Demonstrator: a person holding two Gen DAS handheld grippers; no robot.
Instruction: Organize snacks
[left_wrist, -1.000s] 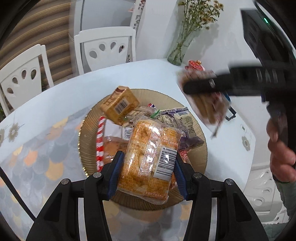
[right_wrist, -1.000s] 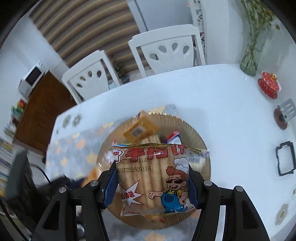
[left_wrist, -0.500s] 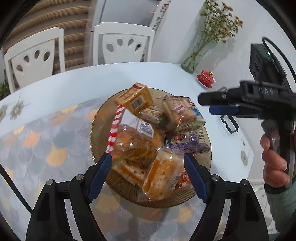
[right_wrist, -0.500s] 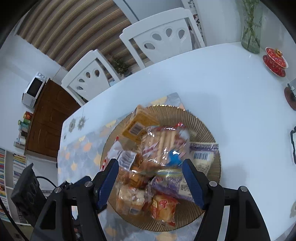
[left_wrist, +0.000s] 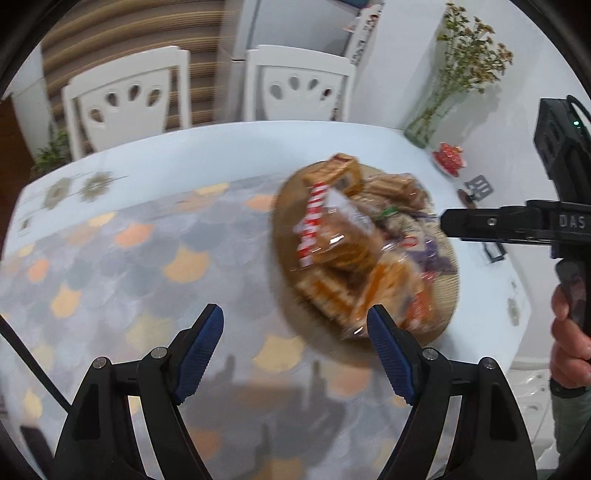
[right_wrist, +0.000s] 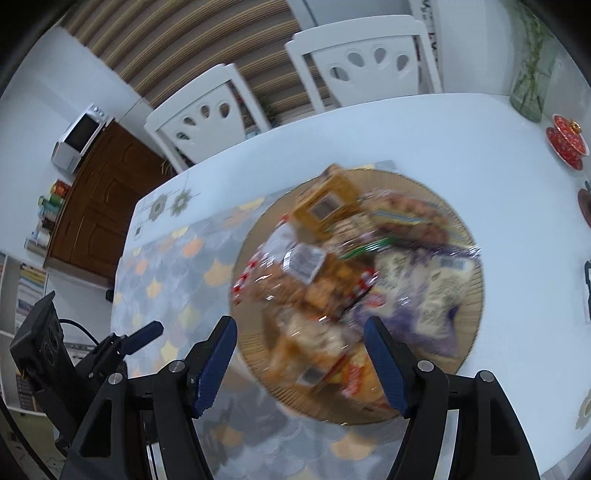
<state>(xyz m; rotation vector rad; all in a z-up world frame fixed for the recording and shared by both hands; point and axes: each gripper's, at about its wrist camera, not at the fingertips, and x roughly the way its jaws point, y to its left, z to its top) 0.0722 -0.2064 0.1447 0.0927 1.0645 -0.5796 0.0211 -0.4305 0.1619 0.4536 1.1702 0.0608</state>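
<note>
On the woven tray (right_wrist: 469, 325), motion-blurred snack packets (right_wrist: 332, 288); labels unreadable

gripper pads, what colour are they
Blue, textured pads on black fingers; clearest in the left wrist view.

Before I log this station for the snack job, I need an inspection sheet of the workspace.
Surface: white table with a scale-patterned mat.
Job's things: snack packets piled on the round woven tray; motion blur hides the labels.
Clutter: red lidded cup, glass vase.
Grippers: left gripper and right gripper open, nothing between the jaws.
Cables: black cable at the left edge.
Surroundings: two white chairs, wooden cabinet, microwave.
</note>
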